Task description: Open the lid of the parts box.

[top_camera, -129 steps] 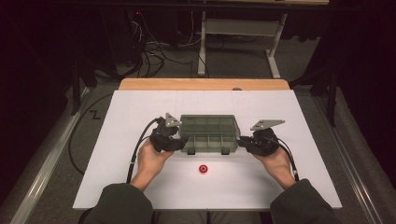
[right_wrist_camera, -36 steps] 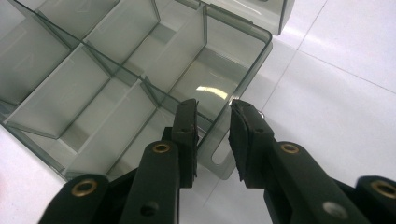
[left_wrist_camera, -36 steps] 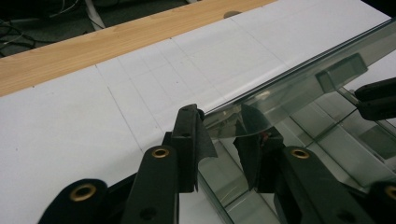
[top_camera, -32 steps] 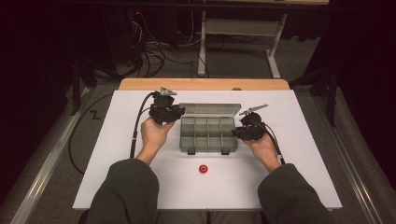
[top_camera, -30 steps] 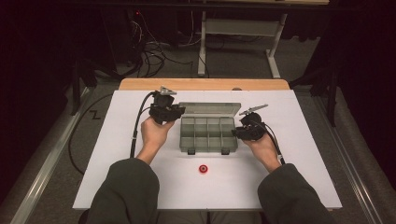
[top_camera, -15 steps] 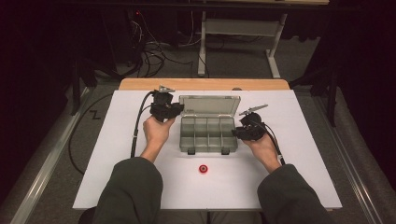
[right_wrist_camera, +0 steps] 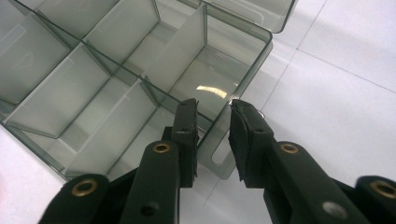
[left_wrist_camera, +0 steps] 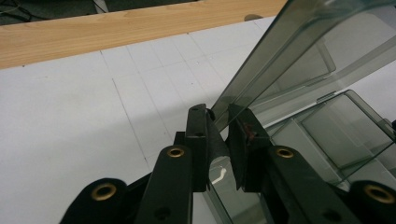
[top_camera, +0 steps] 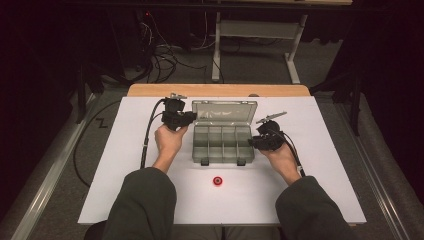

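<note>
- The grey compartment box (top_camera: 222, 143) sat on the white table cover (top_camera: 125, 165), between the two hands, its clear lid (top_camera: 224, 111) raised on the far side.
- The left gripper (left_wrist_camera: 218, 122) stood at the lid's left edge; its jaws had just been closing and were clamped on that edge.
- The right gripper (right_wrist_camera: 213, 108) pinched the box's right wall near its front corner, one jaw inside a compartment, one outside.
- A small red part (top_camera: 217, 181) lay near the front of the box, apart from both grippers.
</note>
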`<state>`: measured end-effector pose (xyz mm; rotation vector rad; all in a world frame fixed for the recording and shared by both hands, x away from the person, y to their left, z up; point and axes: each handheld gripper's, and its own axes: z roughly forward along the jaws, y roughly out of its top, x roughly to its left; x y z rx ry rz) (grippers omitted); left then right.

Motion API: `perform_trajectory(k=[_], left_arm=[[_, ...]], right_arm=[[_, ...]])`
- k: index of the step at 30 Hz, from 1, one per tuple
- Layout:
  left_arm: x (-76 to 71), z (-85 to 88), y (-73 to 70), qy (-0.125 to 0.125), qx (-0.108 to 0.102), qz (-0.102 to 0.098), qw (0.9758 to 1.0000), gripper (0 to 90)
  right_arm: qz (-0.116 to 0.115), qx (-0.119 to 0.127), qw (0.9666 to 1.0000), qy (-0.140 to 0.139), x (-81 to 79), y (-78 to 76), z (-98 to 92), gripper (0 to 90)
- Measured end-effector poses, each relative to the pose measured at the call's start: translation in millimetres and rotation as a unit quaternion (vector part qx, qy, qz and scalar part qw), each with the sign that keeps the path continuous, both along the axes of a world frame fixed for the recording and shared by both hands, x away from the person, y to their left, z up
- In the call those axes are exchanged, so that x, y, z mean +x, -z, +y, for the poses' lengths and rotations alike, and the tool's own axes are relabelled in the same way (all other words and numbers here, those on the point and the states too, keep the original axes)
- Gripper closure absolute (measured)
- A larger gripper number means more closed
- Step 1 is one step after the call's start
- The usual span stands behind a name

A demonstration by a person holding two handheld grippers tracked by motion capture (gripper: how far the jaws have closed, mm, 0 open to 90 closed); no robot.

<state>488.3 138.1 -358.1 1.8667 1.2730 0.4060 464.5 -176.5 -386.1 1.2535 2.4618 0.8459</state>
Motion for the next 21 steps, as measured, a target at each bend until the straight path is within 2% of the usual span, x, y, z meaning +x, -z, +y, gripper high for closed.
perform_trajectory(k=[21], left_arm=[[11.2, -4.0, 16.8, -0.010, 0.014, 0.020, 0.9996, 78.3]], right_arm=[[0.005, -0.005, 1.0000, -0.001, 1.1, -1.2, 1.1, 74.4]])
